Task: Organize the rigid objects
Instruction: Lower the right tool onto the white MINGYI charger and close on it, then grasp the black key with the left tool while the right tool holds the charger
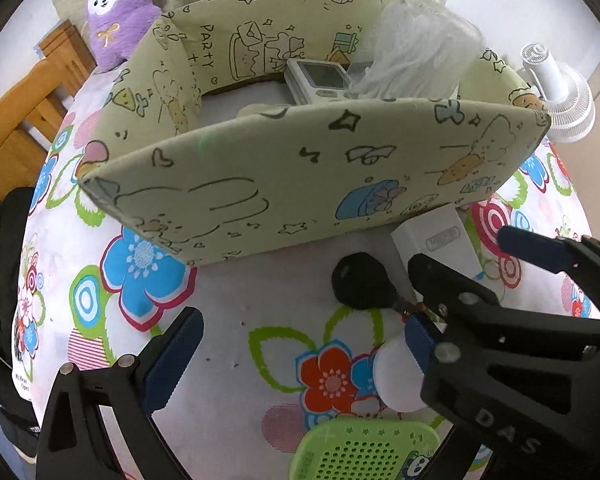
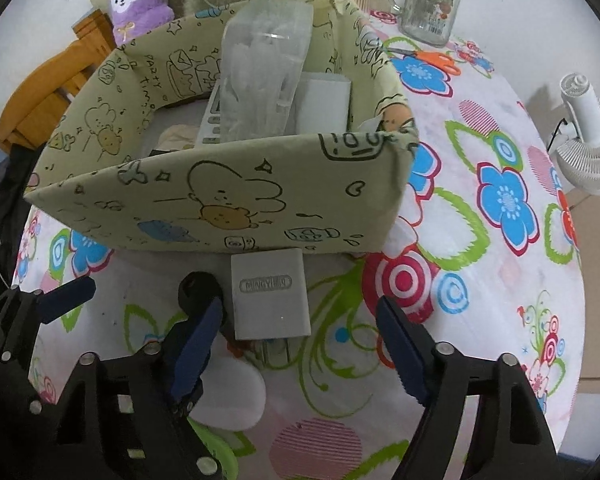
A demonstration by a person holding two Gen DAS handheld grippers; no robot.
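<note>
A cream cartoon-print fabric box (image 2: 220, 196) stands on the flowered tablecloth and holds a remote, a clear plastic bag (image 2: 260, 64) and a white box. Just in front of it lie a white plug adapter (image 2: 270, 296) and a black car key (image 2: 198, 286). My right gripper (image 2: 300, 304) is open, its blue pads on either side of the adapter without touching it. In the left wrist view my left gripper (image 1: 302, 320) stands open over bare cloth, with the key (image 1: 360, 284) and the adapter (image 1: 436, 240) ahead to its right. A white round cap (image 1: 396, 376) lies by its right finger.
A green perforated plastic piece (image 1: 368, 452) lies at the near edge. A glass mug jar (image 2: 428, 12) and orange-handled scissors (image 2: 436, 58) sit behind the box. A white fan (image 2: 588, 140) stands off the table's right edge, a purple plush (image 1: 120, 12) and wooden chair (image 1: 24, 120) at left.
</note>
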